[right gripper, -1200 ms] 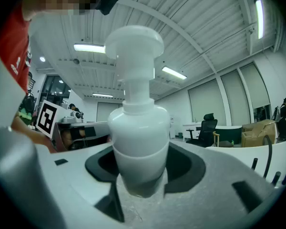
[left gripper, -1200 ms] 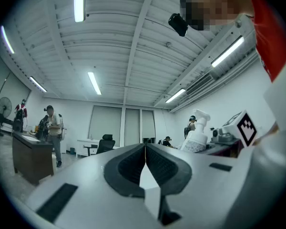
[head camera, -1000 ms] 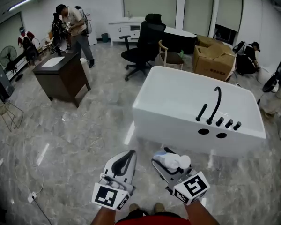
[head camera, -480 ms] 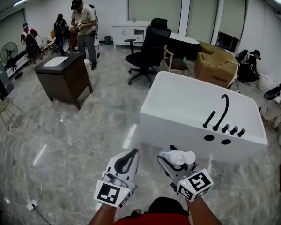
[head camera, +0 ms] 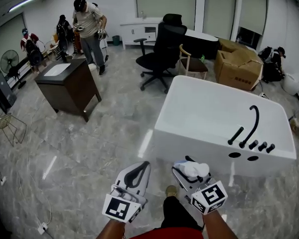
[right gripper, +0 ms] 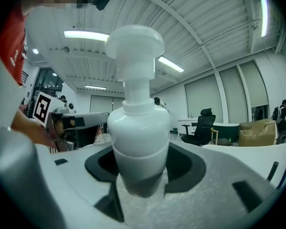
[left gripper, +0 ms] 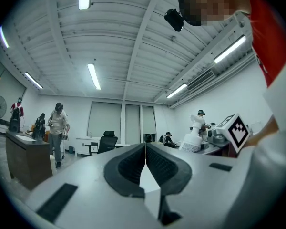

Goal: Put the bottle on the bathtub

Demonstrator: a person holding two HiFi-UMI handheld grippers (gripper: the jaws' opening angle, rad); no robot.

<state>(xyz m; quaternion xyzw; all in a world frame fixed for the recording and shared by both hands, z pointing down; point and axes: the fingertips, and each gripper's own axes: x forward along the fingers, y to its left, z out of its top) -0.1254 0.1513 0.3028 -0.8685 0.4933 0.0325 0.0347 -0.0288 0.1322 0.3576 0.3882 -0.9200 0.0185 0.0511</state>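
Observation:
A white pump bottle (right gripper: 137, 132) sits clamped between the jaws of my right gripper (right gripper: 140, 175); in the head view the bottle (head camera: 195, 170) lies in that gripper (head camera: 188, 172) just short of the bathtub. The white bathtub (head camera: 209, 114) stands ahead and to the right, with a black faucet (head camera: 250, 126) and knobs on its near right rim. My left gripper (head camera: 135, 175) is shut with nothing in it, its dark pads (left gripper: 157, 165) pressed together, held low beside the right one.
A black office chair (head camera: 164, 44), a wooden chair (head camera: 190, 62) and cardboard boxes (head camera: 239, 61) stand beyond the tub. A dark cabinet (head camera: 67, 86) is at left. People (head camera: 89, 26) stand at the back left. Marble floor (head camera: 99, 143) lies between.
The view has moved forward and left: the bathtub now sits further right and closer. Both grippers keep their pose, the bottle still held. The person at the back has stepped right.

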